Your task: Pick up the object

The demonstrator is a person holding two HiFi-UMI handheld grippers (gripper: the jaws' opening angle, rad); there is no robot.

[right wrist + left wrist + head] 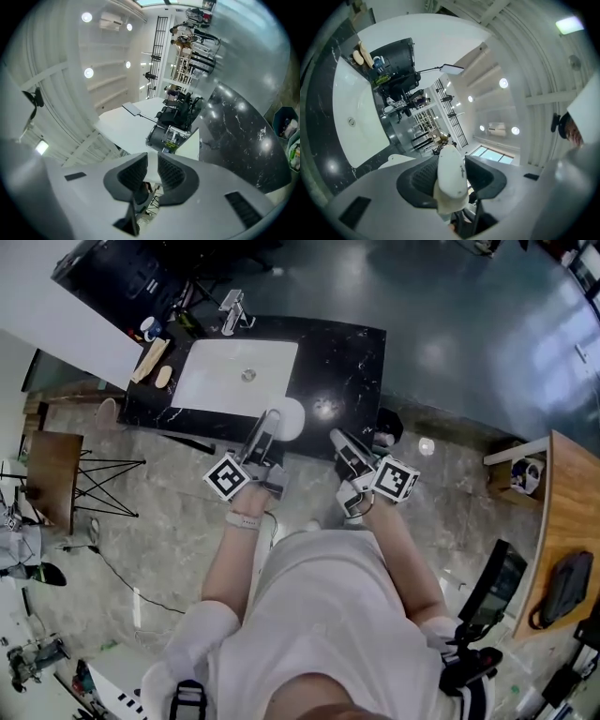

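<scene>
Left claw (451,165) pinching white object (451,180), perhaps a lid, edge-on between its jaws, right claw (152,164) slightly spread, empty

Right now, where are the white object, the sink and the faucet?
White object (451,174): left gripper view, middle of its facing side.
Sink (214,381): head view, bare basin floor left of the drain.
Faucet (232,311): head view, its body.

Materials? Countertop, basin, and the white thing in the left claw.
The countertop looks like polished black stone, probably marble: white veins, lamp glare. The basin looks like glossy white ceramic: smooth, evenly bright. The white object in the left claw has a smooth, faintly glossy shell, plastic or glazed ceramic; can't tell which.
</scene>
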